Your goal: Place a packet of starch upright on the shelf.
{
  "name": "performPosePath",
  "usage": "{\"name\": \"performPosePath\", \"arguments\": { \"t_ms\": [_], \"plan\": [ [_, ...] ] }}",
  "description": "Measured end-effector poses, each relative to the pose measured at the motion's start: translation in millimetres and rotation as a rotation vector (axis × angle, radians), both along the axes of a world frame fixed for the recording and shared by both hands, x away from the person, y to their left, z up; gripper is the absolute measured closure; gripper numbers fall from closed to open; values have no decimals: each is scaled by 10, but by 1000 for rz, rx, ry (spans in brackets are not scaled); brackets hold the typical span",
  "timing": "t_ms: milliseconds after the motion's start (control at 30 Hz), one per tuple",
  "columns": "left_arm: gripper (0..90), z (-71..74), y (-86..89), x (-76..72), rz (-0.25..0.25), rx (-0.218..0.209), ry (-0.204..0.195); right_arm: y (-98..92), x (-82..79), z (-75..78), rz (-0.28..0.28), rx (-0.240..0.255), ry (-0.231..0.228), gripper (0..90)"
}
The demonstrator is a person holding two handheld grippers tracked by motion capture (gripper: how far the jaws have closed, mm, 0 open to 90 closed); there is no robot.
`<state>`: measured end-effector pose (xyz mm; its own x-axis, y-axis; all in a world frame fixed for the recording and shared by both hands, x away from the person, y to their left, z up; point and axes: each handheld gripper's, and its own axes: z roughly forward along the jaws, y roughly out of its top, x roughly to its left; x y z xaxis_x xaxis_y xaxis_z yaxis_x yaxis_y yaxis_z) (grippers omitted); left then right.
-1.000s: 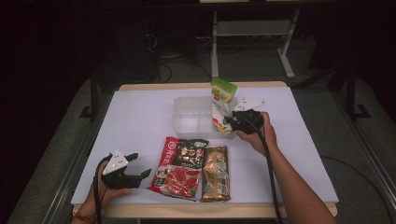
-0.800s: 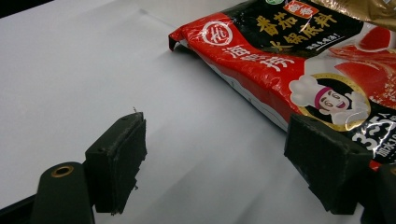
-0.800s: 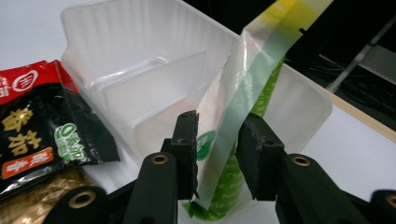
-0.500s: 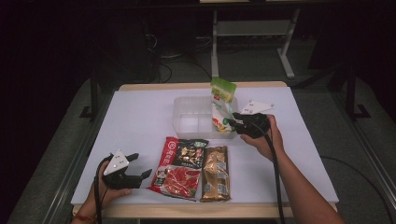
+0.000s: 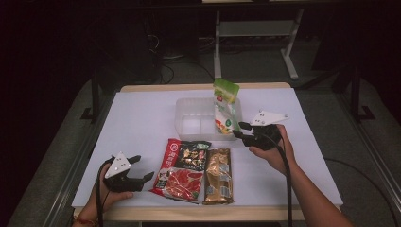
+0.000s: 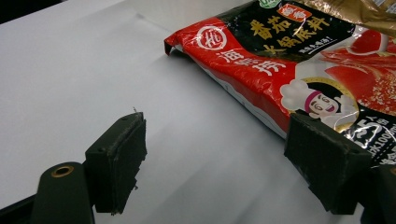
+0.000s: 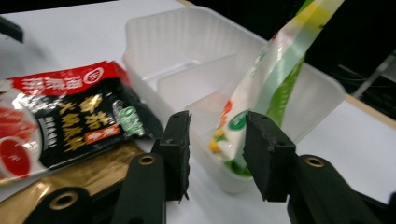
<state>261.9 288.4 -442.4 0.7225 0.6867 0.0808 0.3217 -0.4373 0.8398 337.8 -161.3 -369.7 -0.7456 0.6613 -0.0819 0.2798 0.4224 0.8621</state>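
Green-topped pouch (image 5: 225,108) is standing upright at the right end of the clear plastic tub (image 5: 189,124), leaning on its wall; its lower part is white with a red and green print, and the top is sticking out above the rim. In the right gripper view the pouch (image 7: 275,84) is showing a pale green stripe running down its side. The right gripper (image 5: 242,130) is hanging just beside the tub's right wall, its jaws parted with nothing between them, having just been opening. The left gripper (image 5: 142,169) is resting near the table's front left corner, jaws wide apart and gripping nothing, just beside the red sauce packet (image 5: 181,169).

Counting: one pouch, one divided tub, one red packet, one gold packet (image 5: 218,174) lying touching it, two grippers, all on one white table (image 5: 142,113).
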Motion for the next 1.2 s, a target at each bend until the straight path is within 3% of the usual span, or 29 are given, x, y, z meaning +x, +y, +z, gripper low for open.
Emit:
{"name": "performPosePath", "arguments": {
  "t_ms": [467, 833, 900, 1200],
  "plan": [
    [207, 1, -23, -10, -9, 7, 1, 33, -140, -441, 59, -3, 189, 380],
    [207, 5, -61, -33, -23, 10, -4, 117, -111, -625, 81, 4, 264, 265],
    [207, 4, -71, -35, -28, 13, -4, 125, -94, -643, 85, 32, 289, 249],
    [213, 22, -107, -57, -40, 5, -5, 262, -19, -769, 95, 58, 362, 183]
  ]
}}
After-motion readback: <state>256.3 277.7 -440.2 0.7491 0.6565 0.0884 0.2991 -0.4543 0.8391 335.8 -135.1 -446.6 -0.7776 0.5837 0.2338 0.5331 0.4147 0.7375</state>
